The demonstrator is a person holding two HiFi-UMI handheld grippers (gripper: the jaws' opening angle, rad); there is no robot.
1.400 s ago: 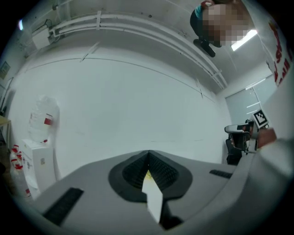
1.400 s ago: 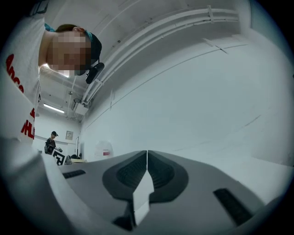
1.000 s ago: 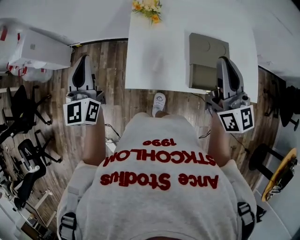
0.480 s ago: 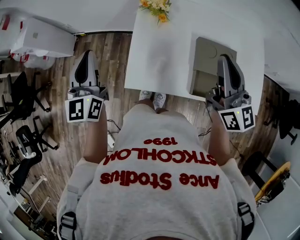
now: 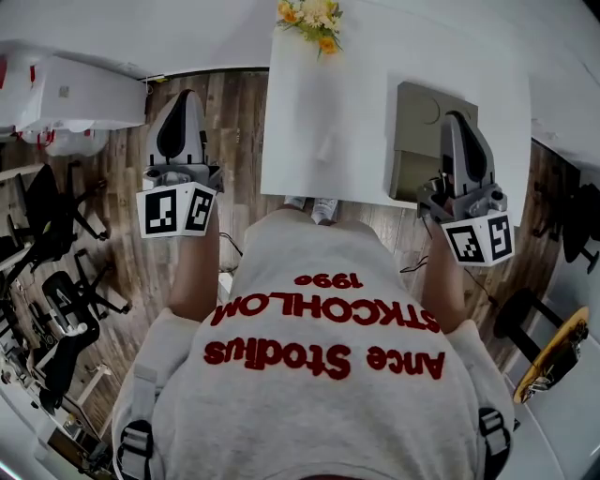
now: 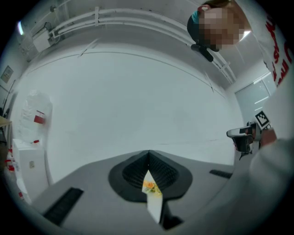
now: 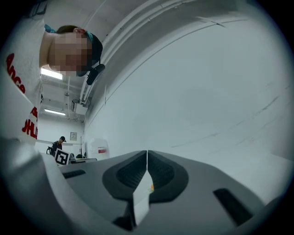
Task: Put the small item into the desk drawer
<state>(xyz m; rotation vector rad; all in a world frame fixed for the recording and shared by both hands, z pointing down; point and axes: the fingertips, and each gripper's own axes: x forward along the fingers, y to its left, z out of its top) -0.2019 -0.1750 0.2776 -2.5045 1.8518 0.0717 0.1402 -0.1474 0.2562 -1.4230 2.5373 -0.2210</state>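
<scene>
Clearly the work on the drawer is not yet begun: the person stands in front of the white surface (image 5: 328, 112) and holds both tools out level, one at each side of the body. The left hand-held gripper (image 5: 181, 101) hangs over the wooden floor (image 5: 234, 122), beside the left edge of the surface and touching nothing. Its jaws are pressed together at the tips, with nothing gripped. The right hand-held gripper (image 5: 457, 122) is clenched in the same way and is also empty. In the head view it lies over the near end of a grey-brown box (image 5: 417, 103) that sits at the right part of the surface. I judge this box to be the drawer unit, and the right tool is probably held there because it is the closer one to it. Whether the drawer is open I cannot tell. The small item I do not find in any view. A round mark shows on top of the box, but it is too faint to name. Counted: two hand-held grippers, one surface, one box, and one bunch of yellow flowers (image 5: 314, 17) at the far edge.
</scene>
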